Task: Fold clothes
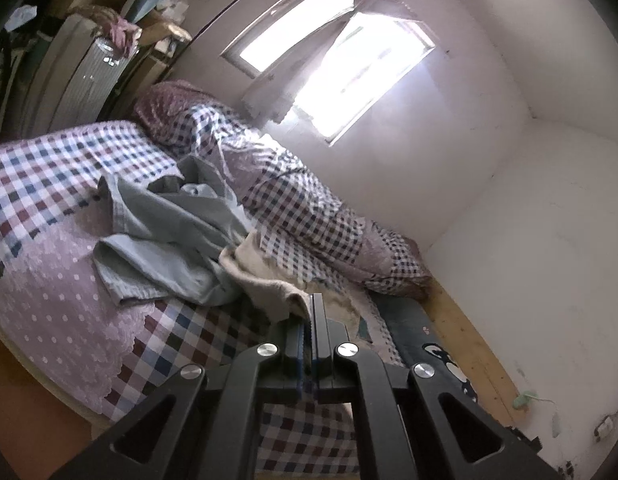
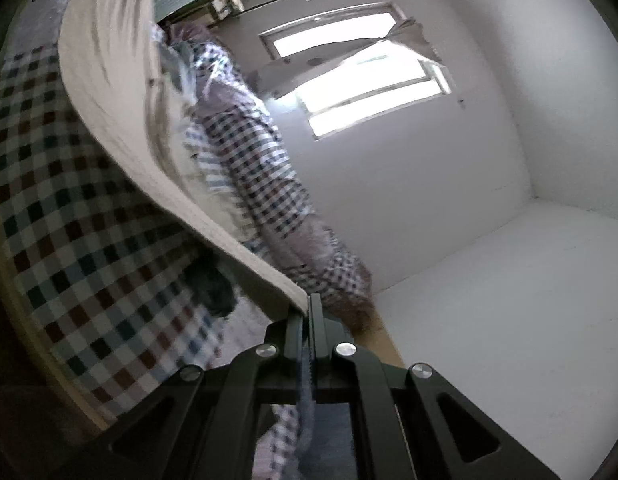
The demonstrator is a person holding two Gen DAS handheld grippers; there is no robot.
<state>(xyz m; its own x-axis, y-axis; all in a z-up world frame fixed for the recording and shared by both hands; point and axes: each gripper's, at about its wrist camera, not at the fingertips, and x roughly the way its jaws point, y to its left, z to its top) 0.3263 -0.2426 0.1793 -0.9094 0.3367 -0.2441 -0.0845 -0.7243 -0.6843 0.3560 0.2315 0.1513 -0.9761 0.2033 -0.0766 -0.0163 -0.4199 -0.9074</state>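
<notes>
Bed fills the near and left of the room, checked and dotted cover, nothing folded on it that I can see. A rolled checked quilt lies along its far side under the window. Grey-blue garment sits crumpled in a heap mid-bed, untouched, sleeves and body tangled; still to be done. Beige garment is the one in hand: in the right wrist view it stretches as a long taut band from the gripper up and away to the left, lifted clear of the bed along most of that length. In the left wrist view its other end bunches just beside the grey-blue heap and runs into the jaws there. Left gripper is clenched on a beige edge; right gripper likewise clamped on the beige cloth, no gap between the jaws on either. My read: early stage, first piece picked up by two points and being spread out, no crease laid yet. Left to do: flatten it, fold it, then the grey-blue one.
</notes>
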